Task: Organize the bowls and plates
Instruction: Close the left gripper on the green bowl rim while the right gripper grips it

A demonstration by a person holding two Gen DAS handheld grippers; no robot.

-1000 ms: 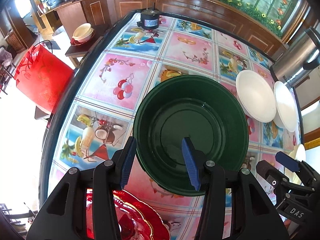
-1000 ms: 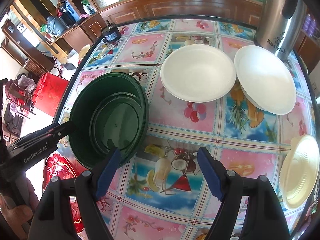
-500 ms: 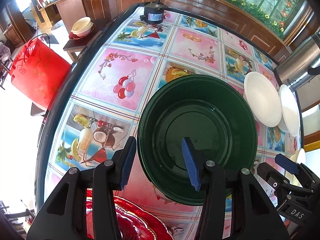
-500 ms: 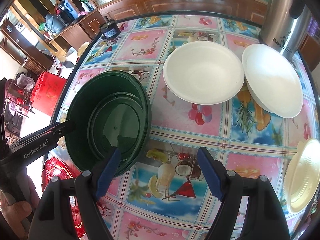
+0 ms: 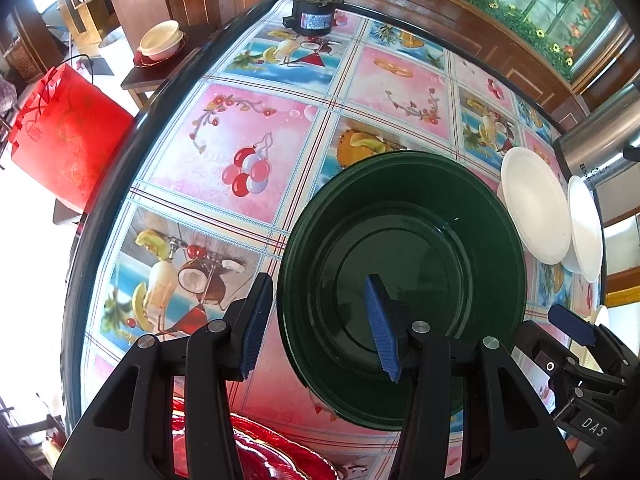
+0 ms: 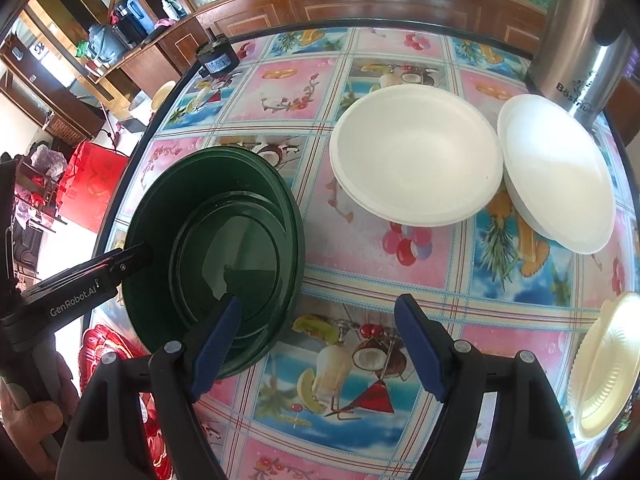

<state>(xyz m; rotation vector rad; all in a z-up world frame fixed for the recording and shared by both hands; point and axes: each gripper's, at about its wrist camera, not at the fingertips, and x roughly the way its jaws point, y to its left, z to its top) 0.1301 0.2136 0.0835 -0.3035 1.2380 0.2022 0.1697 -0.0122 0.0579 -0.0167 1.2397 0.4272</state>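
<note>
Green bowls (image 5: 440, 240), nested stack, sit on desk (image 5: 248, 152) near its left edge. Left tongs (image 5: 316, 320) straddle the near-left rim, one pad outside, one inside; gap approx half-wide, pads not pressing on the rim as far as visible, so no grip. Right tongs (image 6: 316, 344) wide, empty, hovering over bare desk just right of green stack. White bowl (image 6: 416, 152) and 2nd white bowl (image 6: 560, 172) sit further back, rims close, next to steel urn (image 6: 580, 40). Cream plate (image 6: 604, 364) at right edge, red plate (image 5: 256, 456) under left tongs. Step, prob.: green stack placed or about to be regripped. Next: right tongs likely go for a white bowl, needs rim pinch w/o tipping it.
</note>
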